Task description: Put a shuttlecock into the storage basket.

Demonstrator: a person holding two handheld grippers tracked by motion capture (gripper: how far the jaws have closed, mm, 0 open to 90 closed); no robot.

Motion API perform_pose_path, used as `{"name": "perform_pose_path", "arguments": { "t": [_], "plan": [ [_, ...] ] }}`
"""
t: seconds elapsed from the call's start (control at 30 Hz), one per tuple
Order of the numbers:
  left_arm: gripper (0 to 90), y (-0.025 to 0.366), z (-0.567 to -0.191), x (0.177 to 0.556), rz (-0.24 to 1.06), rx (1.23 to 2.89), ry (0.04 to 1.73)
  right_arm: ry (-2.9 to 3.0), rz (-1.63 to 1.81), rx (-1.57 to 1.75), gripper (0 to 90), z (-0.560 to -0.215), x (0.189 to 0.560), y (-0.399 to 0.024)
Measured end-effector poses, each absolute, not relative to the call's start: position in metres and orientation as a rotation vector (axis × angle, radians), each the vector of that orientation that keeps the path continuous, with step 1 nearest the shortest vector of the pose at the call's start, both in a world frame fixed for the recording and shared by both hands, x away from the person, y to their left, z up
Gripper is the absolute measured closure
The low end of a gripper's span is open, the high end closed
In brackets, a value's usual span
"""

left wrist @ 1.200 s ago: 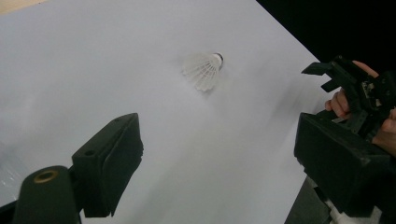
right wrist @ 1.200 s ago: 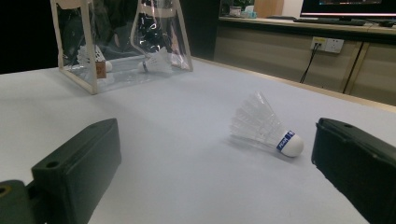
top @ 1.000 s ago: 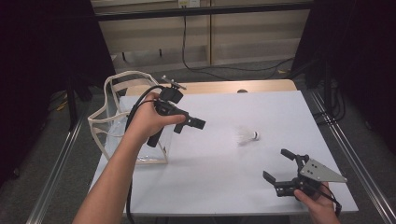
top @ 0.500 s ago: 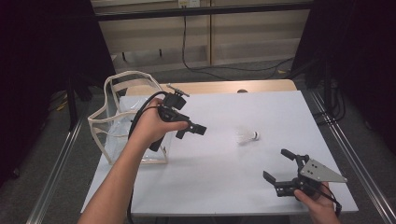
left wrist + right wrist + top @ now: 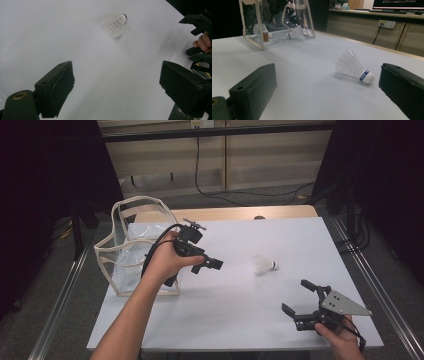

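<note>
A white shuttlecock (image 5: 263,266) with a blue-banded cork lies on its side on the white table (image 5: 240,320), right of centre. My left gripper (image 5: 210,265) hovers just left of it, pointing toward it. In the left gripper view its jaws stand wide apart with nothing between them (image 5: 117,75), and the shuttlecock (image 5: 115,23) lies ahead. My right gripper (image 5: 297,298) rests low near the table's front right corner, open and empty. In the right gripper view (image 5: 327,82) the shuttlecock (image 5: 354,67) lies a short way ahead, toward the right jaw.
A clear bag with beige trim (image 5: 132,255) stands open at the table's left edge, behind my left hand. It holds shuttlecocks (image 5: 295,33). The other hand's gripper (image 5: 200,25) shows at the far right of the left gripper view. Metal rails run along both table sides.
My left hand has sunk toward the table and drifted slightly right, away from the bag. The right gripper and the shuttlecock have kept still.
</note>
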State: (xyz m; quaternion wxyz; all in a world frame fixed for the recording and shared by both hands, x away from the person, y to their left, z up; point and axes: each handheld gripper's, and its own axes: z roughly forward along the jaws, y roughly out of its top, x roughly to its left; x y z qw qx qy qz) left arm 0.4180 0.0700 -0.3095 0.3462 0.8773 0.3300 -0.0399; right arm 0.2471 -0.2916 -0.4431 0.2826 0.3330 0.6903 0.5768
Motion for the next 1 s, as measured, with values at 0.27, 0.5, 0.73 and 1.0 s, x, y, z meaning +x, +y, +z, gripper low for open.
{"name": "perform_pose_path", "arguments": {
  "t": [0.27,0.5,0.73,1.0],
  "plan": [
    [11.5,0.063,-0.324,0.416,-0.076,2.296,0.840,1.849,1.546,0.891,1.0,-0.443,0.247,-0.291],
    [11.3,0.056,-0.337,0.413,-0.086,2.295,0.831,1.850,1.544,0.891,1.0,-0.443,0.248,-0.291],
    [10.7,0.049,-0.349,0.413,-0.091,2.311,0.814,1.849,1.546,0.893,1.0,-0.443,0.247,-0.292],
    [9.9,0.041,-0.361,0.412,-0.108,2.290,0.809,1.849,1.545,0.891,1.0,-0.443,0.247,-0.292]
  ]
}}
